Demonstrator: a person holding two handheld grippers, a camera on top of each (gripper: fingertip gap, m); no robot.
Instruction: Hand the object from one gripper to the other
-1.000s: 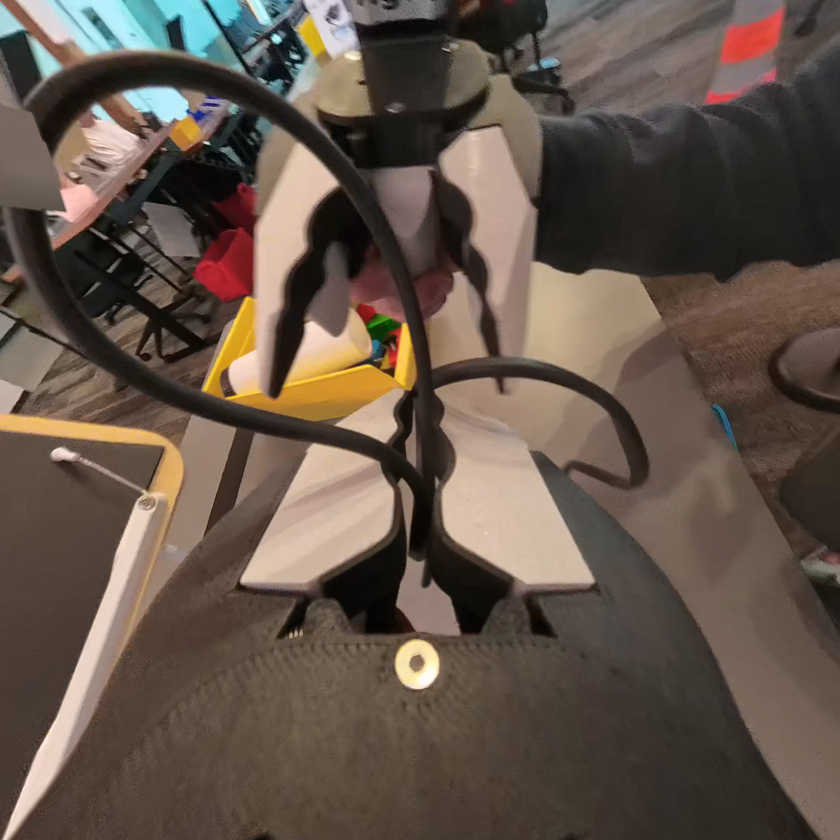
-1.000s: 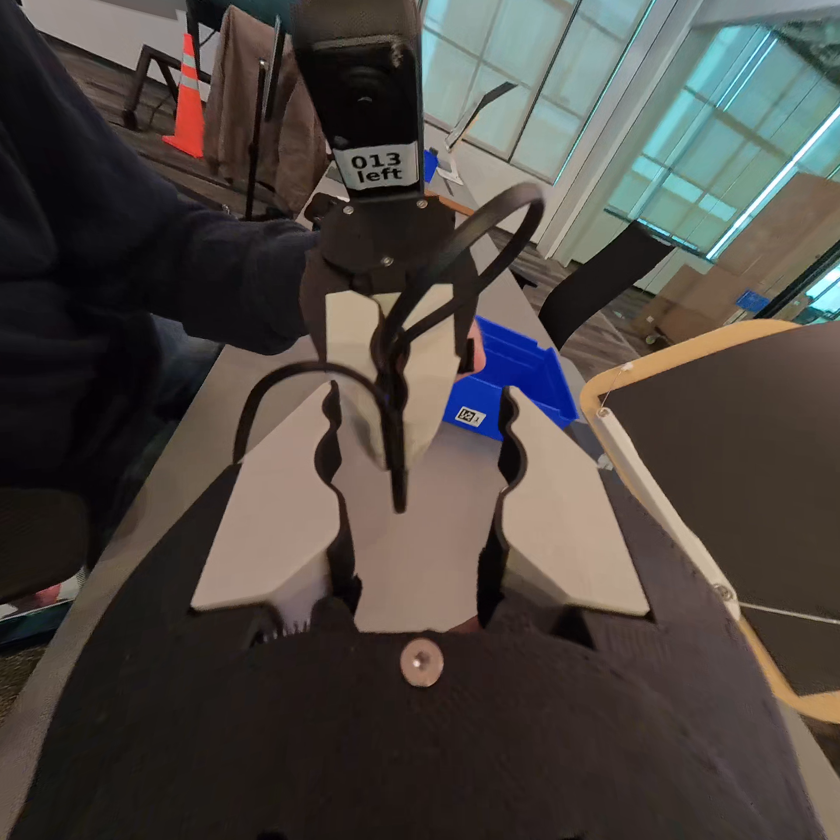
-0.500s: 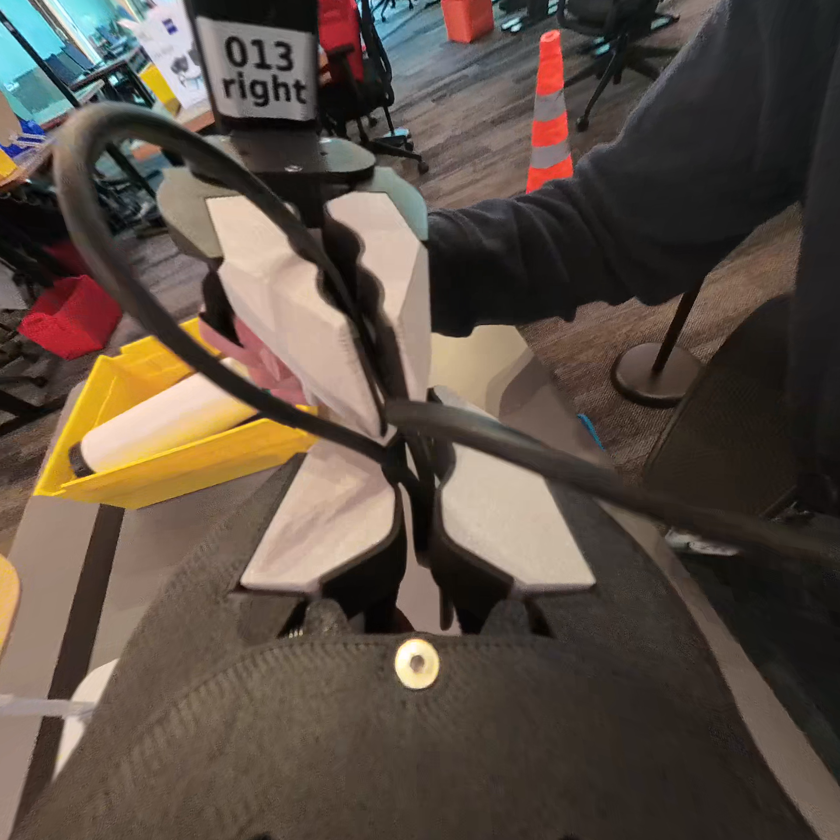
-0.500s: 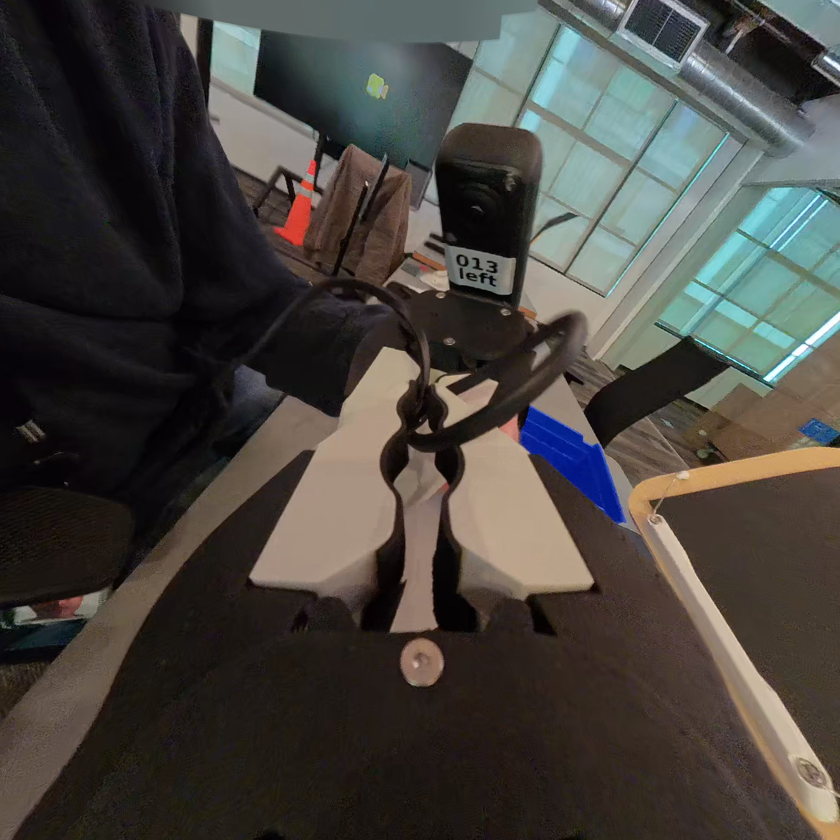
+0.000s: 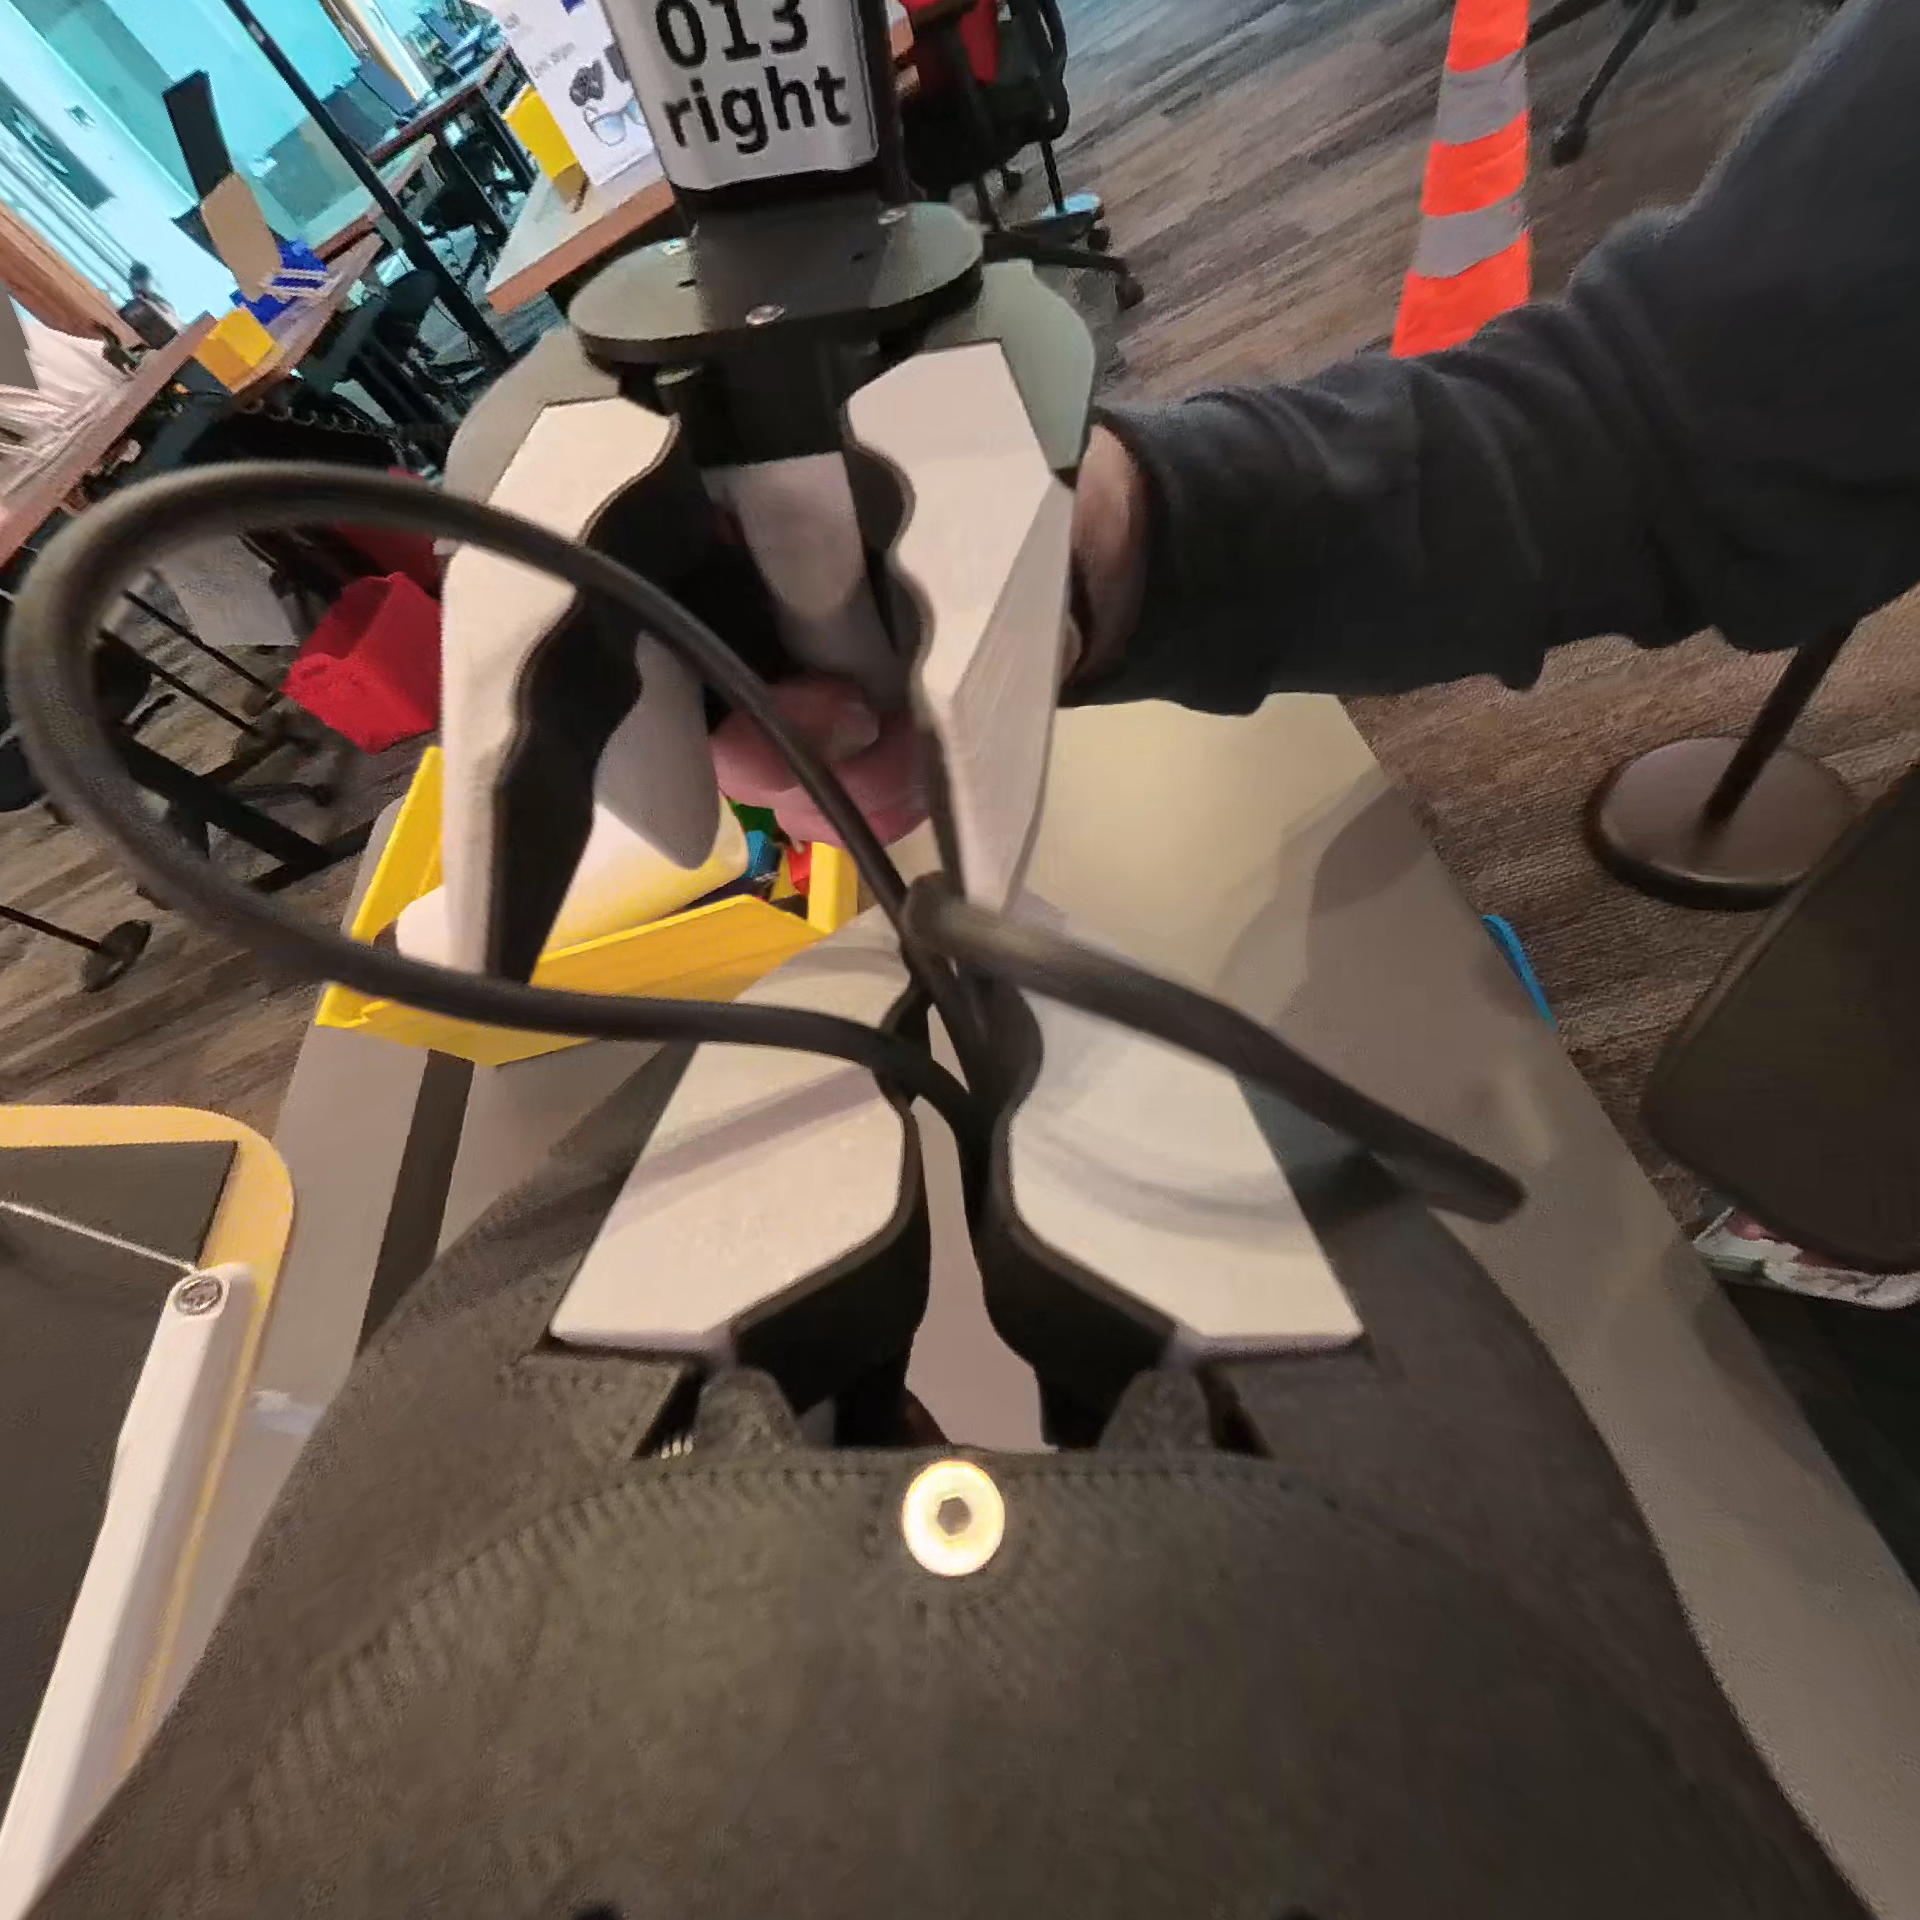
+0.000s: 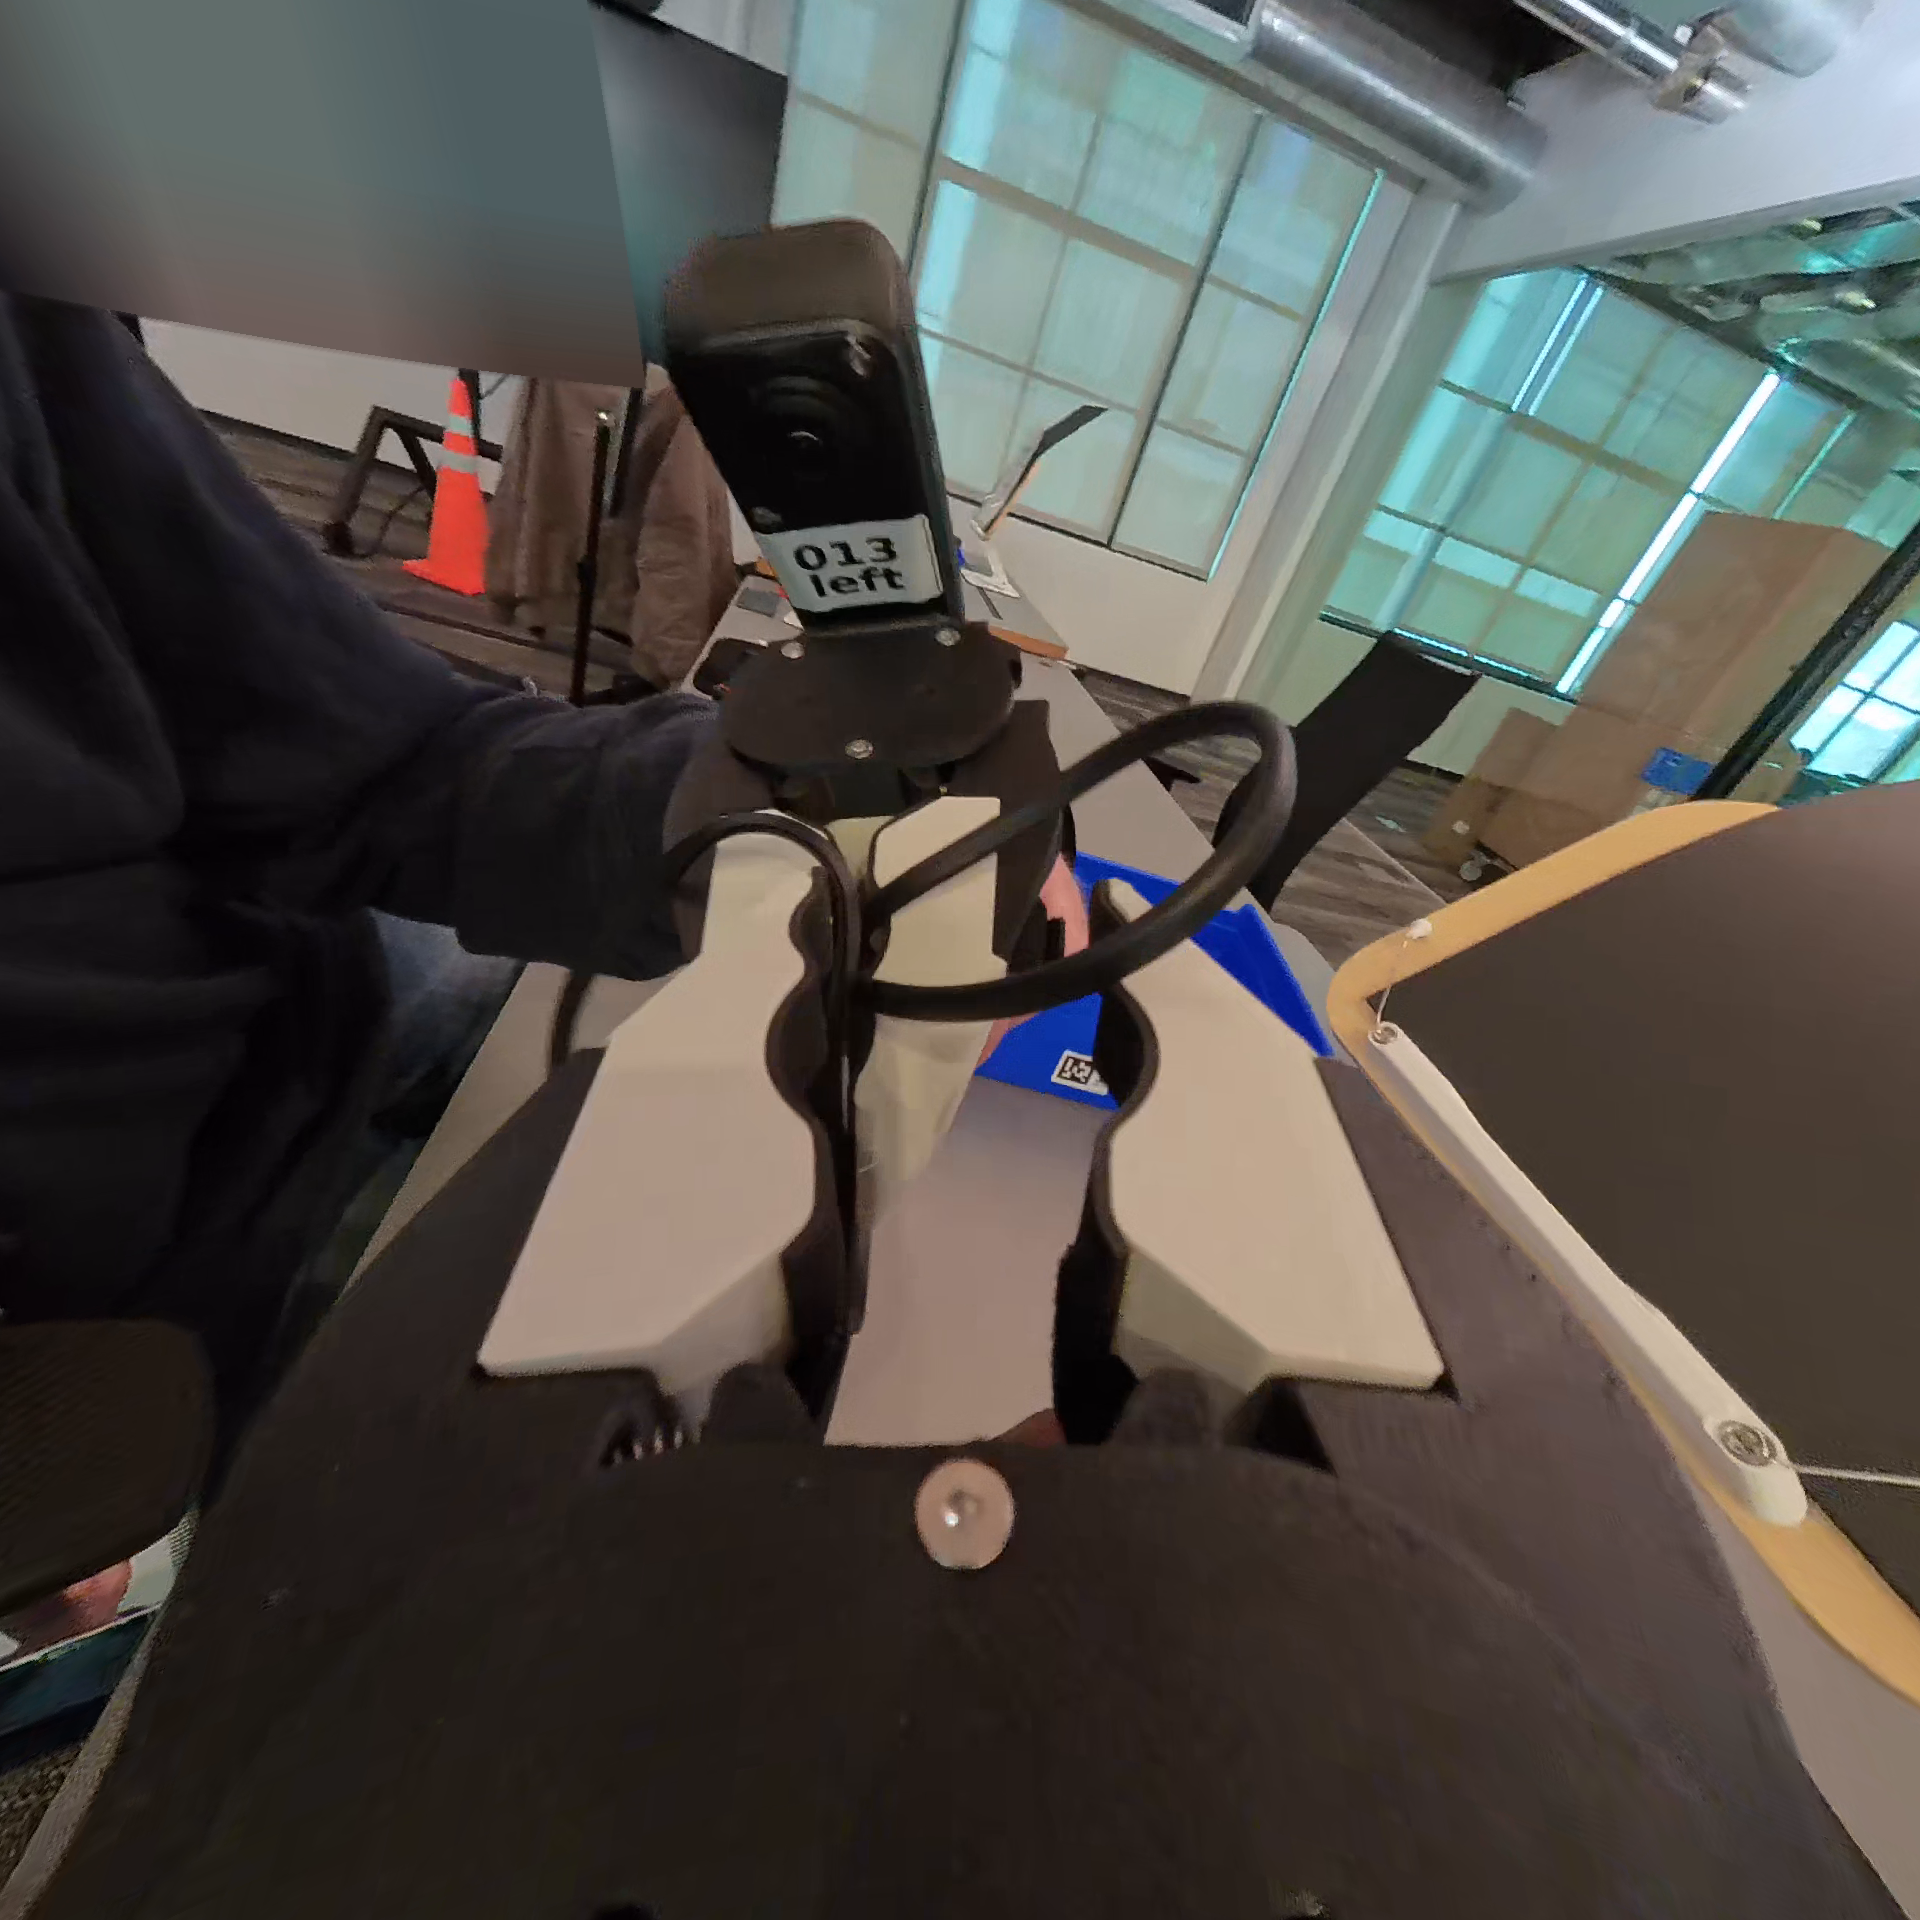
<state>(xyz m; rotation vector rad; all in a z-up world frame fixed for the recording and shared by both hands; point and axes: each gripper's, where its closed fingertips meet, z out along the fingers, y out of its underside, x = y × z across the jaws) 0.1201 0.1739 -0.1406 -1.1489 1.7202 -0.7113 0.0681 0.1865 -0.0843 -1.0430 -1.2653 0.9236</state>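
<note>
One black cable [image 5: 582,1013], looped in midair above the tabletop [image 5: 1195,821]; we see left gripper [image 5: 961,1049] fingers pinching it. Right gripper [image 6: 961,1039] fingers spread apart, cable passing between them.

- I see a black cable [image 5: 312,966], thick and rubbery, lifted clear above the bench.
- It curls in one wide loop, crossing over itself at my left jaws, which pinch it there.
- A loose end trails off sideways.
</note>
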